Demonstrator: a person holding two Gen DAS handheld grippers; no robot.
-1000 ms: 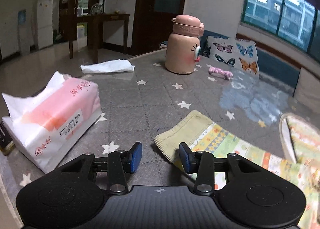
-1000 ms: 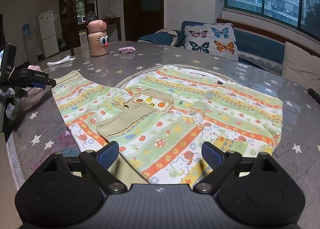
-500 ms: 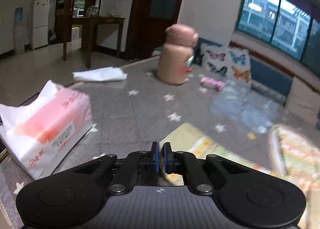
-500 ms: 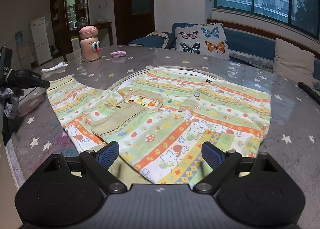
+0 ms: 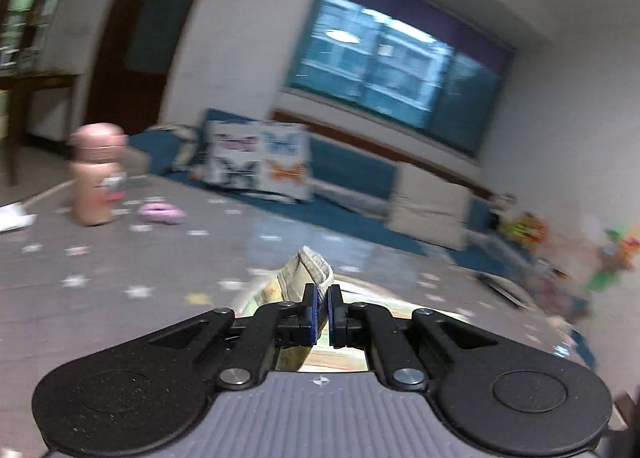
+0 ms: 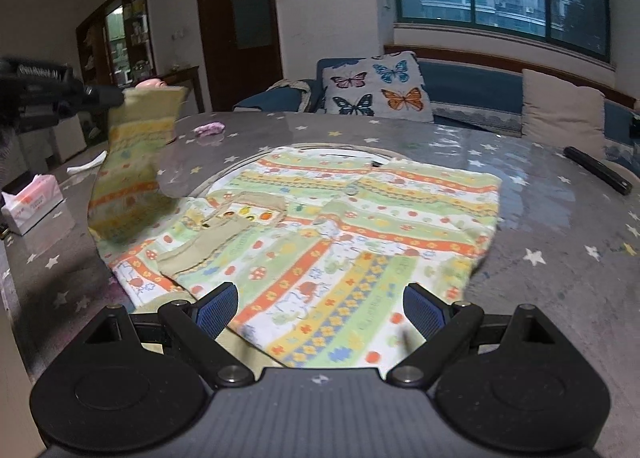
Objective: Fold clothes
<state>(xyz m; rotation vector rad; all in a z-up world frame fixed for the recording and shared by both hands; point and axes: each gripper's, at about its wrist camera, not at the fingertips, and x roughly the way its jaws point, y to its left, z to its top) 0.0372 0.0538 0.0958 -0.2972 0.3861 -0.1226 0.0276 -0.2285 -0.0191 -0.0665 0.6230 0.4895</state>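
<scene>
A striped child's shirt (image 6: 340, 225) in green, orange and yellow lies spread on the grey star-patterned table (image 6: 560, 278). My left gripper (image 5: 322, 312) is shut on the beige cuff (image 5: 308, 270) of the shirt's left sleeve. In the right wrist view that sleeve (image 6: 132, 161) hangs lifted above the table from the left gripper (image 6: 100, 95). My right gripper (image 6: 320, 308) is open and empty, just above the shirt's near hem.
A pink bottle (image 5: 98, 173) and a small pink thing (image 5: 160, 213) stand at the table's far side. A tissue pack (image 6: 32, 201) lies at the left edge. A dark remote (image 6: 596, 169) lies at the right. A butterfly cushion (image 6: 376, 85) is behind.
My left gripper closed on the sleeve cuff, then lifted it off the table and swung to the right. The right gripper stayed open over the hem.
</scene>
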